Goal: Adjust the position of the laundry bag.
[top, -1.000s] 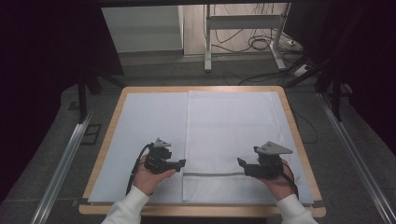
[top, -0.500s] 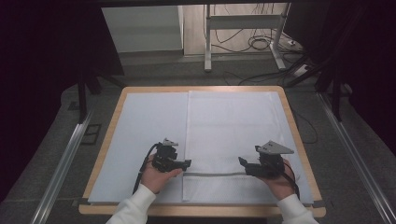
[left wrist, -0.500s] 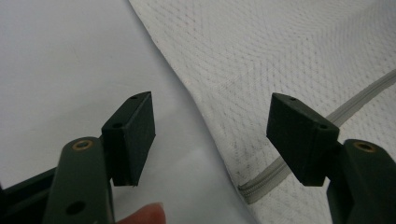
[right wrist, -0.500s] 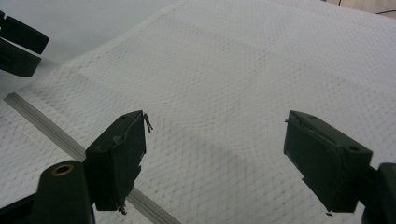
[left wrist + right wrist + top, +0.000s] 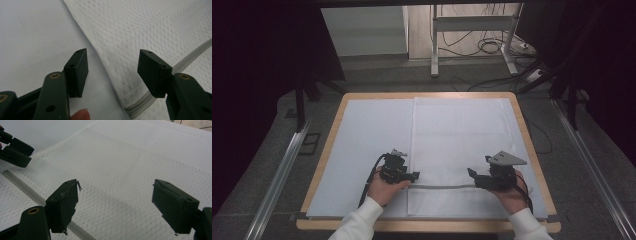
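I have both tongs low over the white mesh laundry bag (image 5: 462,145), which lies flat on the white sheet covering the table (image 5: 532,150), and I read the job as working its zipper (image 5: 442,186). The left gripper (image 5: 413,176) sits at the bag's left edge, right where the zipper ends; in the left gripper view the bag's edge (image 5: 105,65) runs up between the jaws and the zipper end (image 5: 136,110) lies just inside the right-hand jaw. Those jaws have just been closing, yet they stand apart with the cloth between them and neither pad pressing on it, so nothing is grasped on that side. I put it there, I judge, because pinning that corner would keep the bag from sliding when the other tong pulls. The right gripper (image 5: 472,175) hovers near the zipper's other end, jaws released and wide, empty; in the right gripper view the zipper line (image 5: 27,192) passes under its left-hand jaw and runs off toward the left gripper (image 5: 15,150) farther away. That spacing, one tong at each end of the zipper, keeps the strip taut and straight between them. I cannot make out the slider from here.
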The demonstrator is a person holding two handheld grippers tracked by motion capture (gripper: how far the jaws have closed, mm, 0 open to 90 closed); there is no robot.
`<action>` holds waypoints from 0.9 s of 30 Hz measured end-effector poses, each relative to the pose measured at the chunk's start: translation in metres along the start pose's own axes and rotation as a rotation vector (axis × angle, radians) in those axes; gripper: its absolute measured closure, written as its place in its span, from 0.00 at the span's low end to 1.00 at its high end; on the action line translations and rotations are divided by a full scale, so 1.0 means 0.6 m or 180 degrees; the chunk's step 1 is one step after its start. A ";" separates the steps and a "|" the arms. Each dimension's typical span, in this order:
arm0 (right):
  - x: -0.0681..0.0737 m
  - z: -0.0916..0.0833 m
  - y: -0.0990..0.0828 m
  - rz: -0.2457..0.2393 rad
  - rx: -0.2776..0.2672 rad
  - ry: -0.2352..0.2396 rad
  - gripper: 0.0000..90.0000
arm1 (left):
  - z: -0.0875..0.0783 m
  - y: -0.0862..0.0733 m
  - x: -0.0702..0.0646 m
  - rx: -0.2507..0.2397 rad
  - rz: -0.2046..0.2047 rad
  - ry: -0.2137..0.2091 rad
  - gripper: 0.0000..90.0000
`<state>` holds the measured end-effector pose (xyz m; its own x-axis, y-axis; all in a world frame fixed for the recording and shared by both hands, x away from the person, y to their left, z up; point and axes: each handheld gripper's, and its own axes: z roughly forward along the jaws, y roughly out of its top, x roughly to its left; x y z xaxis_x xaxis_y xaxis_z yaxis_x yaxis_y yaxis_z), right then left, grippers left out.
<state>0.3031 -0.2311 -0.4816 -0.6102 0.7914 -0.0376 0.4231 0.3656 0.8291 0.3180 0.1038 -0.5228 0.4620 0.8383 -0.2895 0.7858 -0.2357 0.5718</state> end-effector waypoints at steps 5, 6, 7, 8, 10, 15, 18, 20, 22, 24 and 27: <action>0.001 0.000 0.000 -0.0013 0.0000 -0.0008 0.23 | 0.004 0.000 -0.001 0.0009 -0.0002 0.0007 0.49; 0.001 0.000 0.000 -0.0009 -0.0003 -0.0010 0.23 | 0.005 0.000 -0.001 0.0002 0.0002 0.0000 0.50; 0.001 0.000 0.001 -0.0007 -0.0004 -0.0013 0.23 | 0.005 0.001 -0.002 0.0002 0.0020 0.0010 0.51; 0.001 0.000 0.001 -0.0007 -0.0006 -0.0013 0.23 | 0.006 0.001 -0.003 -0.0008 0.0021 0.0009 0.52; 0.001 0.000 0.001 -0.0008 -0.0006 -0.0014 0.23 | 0.006 0.001 -0.004 0.0005 0.0044 0.0008 0.53; 0.002 -0.001 0.001 -0.0009 -0.0010 -0.0015 0.23 | 0.012 0.005 -0.011 -0.0013 0.0087 0.0041 0.61; 0.002 -0.002 0.002 -0.0003 -0.0022 -0.0016 0.23 | 0.016 0.006 -0.015 -0.0026 0.0193 0.0144 0.70; 0.002 -0.001 0.003 -0.0007 -0.0021 -0.0021 0.23 | 0.017 0.006 -0.015 -0.0029 0.0222 0.0172 0.76; 0.002 -0.002 0.003 -0.0009 -0.0026 -0.0022 0.23 | 0.018 0.006 -0.014 -0.0039 0.0227 0.0183 0.83; 0.000 -0.003 0.004 -0.0006 -0.0025 -0.0033 0.23 | 0.018 0.006 -0.014 -0.0053 0.0233 0.0205 0.87; -0.005 -0.004 0.006 0.0018 -0.0029 -0.0049 0.23 | 0.019 0.005 -0.013 -0.0072 0.0262 0.0209 0.91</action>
<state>0.3047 -0.2332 -0.4773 -0.5974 0.8009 -0.0413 0.4204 0.3566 0.8343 0.3215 0.0910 -0.5276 0.4961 0.8472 -0.1904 0.7366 -0.2945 0.6088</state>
